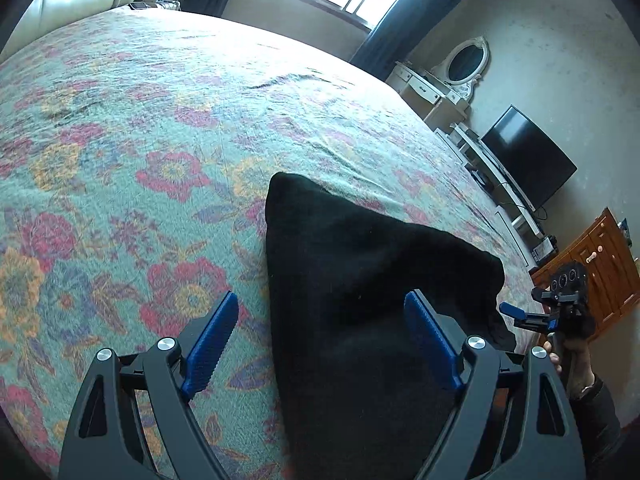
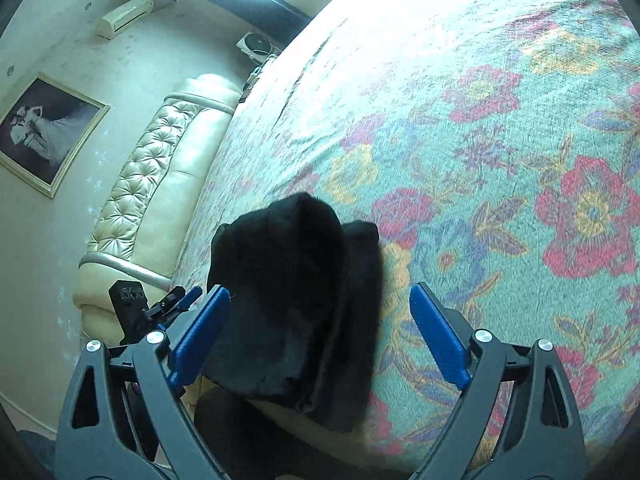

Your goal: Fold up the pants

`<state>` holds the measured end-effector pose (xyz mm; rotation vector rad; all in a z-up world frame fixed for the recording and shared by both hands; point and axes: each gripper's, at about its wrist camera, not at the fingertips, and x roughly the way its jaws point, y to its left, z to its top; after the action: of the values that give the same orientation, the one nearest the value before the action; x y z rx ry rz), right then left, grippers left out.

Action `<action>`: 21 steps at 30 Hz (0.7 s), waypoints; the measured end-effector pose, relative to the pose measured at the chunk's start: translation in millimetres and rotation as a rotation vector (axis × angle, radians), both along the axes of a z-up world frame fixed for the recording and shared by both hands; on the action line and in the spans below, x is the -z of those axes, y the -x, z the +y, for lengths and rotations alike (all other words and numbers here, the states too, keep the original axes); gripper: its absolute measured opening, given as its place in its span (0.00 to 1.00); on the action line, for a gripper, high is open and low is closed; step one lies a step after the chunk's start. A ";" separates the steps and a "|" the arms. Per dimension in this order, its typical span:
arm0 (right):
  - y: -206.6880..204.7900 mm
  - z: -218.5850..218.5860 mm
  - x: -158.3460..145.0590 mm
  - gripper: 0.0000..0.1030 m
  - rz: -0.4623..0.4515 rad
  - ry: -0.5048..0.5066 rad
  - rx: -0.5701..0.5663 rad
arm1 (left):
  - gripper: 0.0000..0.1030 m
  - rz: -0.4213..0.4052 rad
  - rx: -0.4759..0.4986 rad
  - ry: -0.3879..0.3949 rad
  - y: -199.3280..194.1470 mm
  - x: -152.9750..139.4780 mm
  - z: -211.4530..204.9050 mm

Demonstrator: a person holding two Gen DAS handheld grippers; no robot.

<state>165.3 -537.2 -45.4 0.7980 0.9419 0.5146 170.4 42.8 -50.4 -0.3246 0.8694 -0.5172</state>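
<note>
While the black pants (image 1: 360,280) are lying folded into a compact bundle near the bed's (image 1: 160,140) near edge, both the left gripper (image 1: 320,340) and the right gripper (image 2: 320,332) are hanging released, grasping nothing. Probably the 2 grippers should be backing away gently, avoiding snagging the top layer.
</note>
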 end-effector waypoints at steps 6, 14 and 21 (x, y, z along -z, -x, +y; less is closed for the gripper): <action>-28.4 16.2 -27.2 0.73 -0.163 -0.096 0.016 | 0.81 -0.054 0.053 -0.037 -25.3 -12.7 -29.4; -66.1 39.0 19.7 0.67 0.003 -0.153 -0.029 | 0.81 0.013 0.133 -0.003 -61.0 0.8 -55.9; -79.3 18.4 75.8 0.17 0.119 -0.233 0.018 | 0.82 0.183 0.161 -0.026 -88.7 40.3 -65.3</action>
<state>244.6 -518.9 -121.3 1.0550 0.9944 0.5732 259.1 -22.5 -90.7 -0.2817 1.0847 -0.6320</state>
